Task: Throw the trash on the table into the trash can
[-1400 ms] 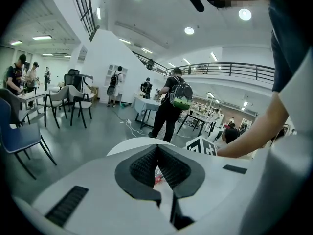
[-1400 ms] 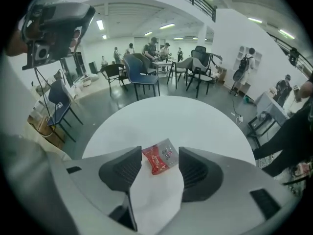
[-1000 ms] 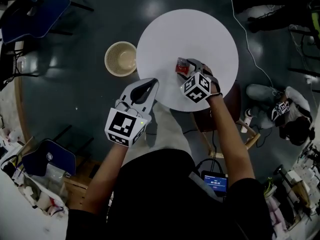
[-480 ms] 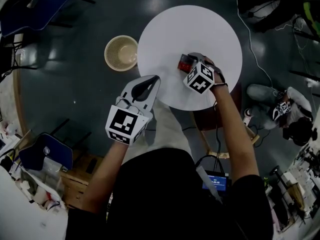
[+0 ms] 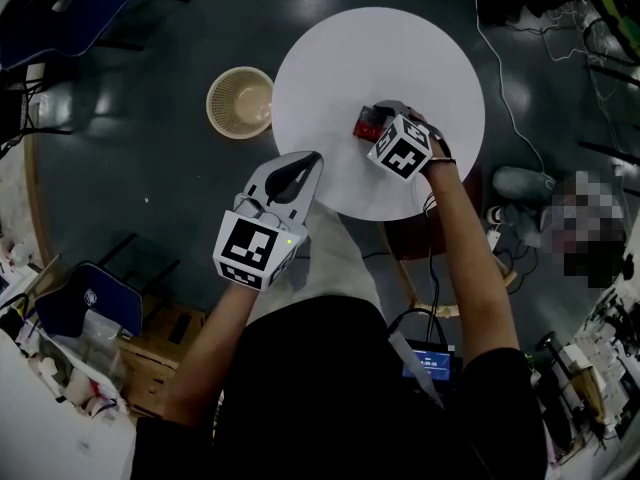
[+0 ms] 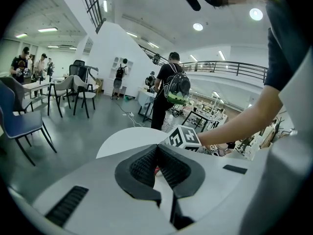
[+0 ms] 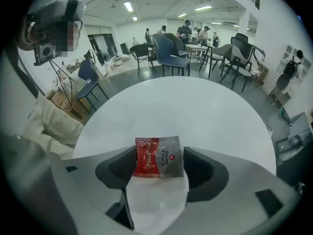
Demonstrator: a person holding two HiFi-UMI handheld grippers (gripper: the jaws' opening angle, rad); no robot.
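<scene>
Right gripper [image 5: 375, 118] barely shifted, jaws apart astride the packet [image 7: 159, 163]; left gripper [image 5: 308, 160] unmoved, jaws together.

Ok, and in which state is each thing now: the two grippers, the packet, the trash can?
Left gripper: shut, holding nothing.
Right gripper: open, jaws on either side of the packet.
Packet: lying flat on the table, not lifted.
Trash can: upright on the floor beside the table, nothing visible inside.

Open-plan lab hall, office chairs [image 7: 171, 50], cluttered workbenches [image 6: 208, 119] (mezzanine railing [image 6: 230, 67] above), ceiling spotlights [image 6: 198, 27].
</scene>
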